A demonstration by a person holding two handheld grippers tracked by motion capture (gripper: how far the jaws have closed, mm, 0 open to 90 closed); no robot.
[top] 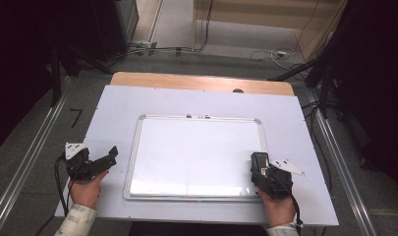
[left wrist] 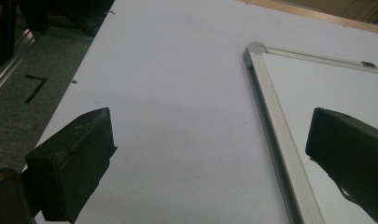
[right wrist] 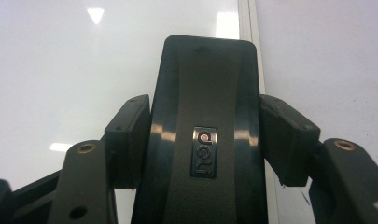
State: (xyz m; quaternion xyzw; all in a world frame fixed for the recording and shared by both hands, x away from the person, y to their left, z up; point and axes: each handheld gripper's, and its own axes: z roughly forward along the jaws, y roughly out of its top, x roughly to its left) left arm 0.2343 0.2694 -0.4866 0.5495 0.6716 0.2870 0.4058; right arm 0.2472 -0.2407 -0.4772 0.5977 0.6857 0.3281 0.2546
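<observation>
Lying flat across the middle of the pale surface (top: pixel 196 101) is a whiteboard (top: pixel 196 152) with a silver metal frame, its writing face blank and glossy, with ceiling lights mirrored near its near edge. Everything else can be placed from this board.

At the board's near right corner, the right claw (top: pixel 261 164) is clenched on a black whiteboard eraser (top: pixel 260 161), which sits over the board's face just inside the right frame rail. In the right gripper view the eraser (right wrist: pixel 205 126) rises between the two black jaws, both pads pressing its sides, and a small shiny plate on its back carries the brand "deli" in raised letters.

Off the board's left rail, over the bare surface, the left claw (top: pixel 110 156) is released: its jaws stand wide apart with nothing between them. In the left gripper view one jaw hangs over the bare surface and the other over the board's left edge, with the frame's far left corner (left wrist: pixel 254 49) ahead.
</observation>
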